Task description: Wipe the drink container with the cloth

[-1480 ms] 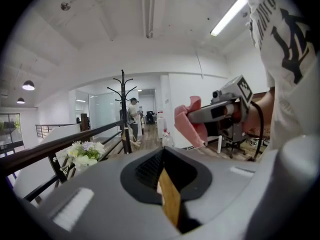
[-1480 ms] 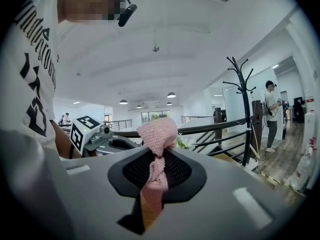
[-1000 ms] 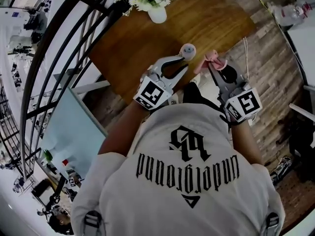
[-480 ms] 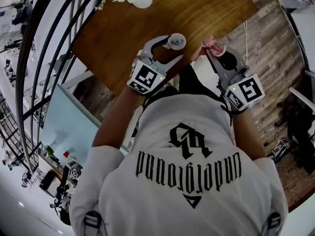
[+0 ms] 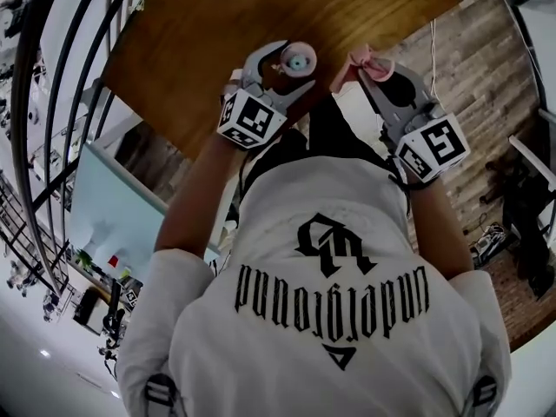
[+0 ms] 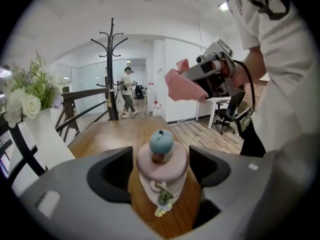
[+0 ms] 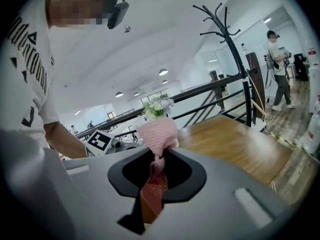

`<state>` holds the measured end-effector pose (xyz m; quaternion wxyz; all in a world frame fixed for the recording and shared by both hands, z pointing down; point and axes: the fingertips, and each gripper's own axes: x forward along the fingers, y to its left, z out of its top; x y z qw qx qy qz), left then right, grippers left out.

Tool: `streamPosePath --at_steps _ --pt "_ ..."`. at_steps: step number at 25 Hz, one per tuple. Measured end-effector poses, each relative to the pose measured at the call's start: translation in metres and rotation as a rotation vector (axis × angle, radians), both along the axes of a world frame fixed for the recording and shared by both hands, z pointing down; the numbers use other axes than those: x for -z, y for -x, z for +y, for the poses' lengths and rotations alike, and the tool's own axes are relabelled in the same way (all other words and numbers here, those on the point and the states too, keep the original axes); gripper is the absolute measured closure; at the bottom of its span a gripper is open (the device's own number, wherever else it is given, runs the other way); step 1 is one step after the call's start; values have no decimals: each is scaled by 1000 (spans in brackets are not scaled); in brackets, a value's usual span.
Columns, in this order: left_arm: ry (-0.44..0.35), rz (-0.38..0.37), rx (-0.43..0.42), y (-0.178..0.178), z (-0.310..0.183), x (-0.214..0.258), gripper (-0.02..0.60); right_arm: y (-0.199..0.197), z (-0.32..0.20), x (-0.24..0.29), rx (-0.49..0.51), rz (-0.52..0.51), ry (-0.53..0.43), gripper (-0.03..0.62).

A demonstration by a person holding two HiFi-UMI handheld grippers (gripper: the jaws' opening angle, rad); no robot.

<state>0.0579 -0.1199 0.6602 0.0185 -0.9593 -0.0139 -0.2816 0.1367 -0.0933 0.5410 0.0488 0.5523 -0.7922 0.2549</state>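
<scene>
The left gripper (image 5: 292,68) has just opened wide, letting go of the bottle (image 5: 299,56) on the table (image 5: 200,50); the right gripper (image 5: 375,75) stays clamped on the cloth (image 5: 369,59), so wiping seems over.

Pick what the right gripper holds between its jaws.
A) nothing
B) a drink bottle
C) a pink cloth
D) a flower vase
C: in the right gripper view the right gripper is shut on the pink cloth, which bunches up above the jaws.

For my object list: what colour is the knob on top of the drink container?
Light blue knob, clearest in the left gripper view.
</scene>
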Motion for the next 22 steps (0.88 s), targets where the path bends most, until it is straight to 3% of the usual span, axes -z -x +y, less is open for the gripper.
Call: streamPosePath --at_steps 7,22 --pt "57 -2 19 -9 0 -14 201 -8 -3 -12 1 -8 28 548" --pt "44 -21 54 -9 0 -16 196 -14 -9 -11 26 -13 23 548"
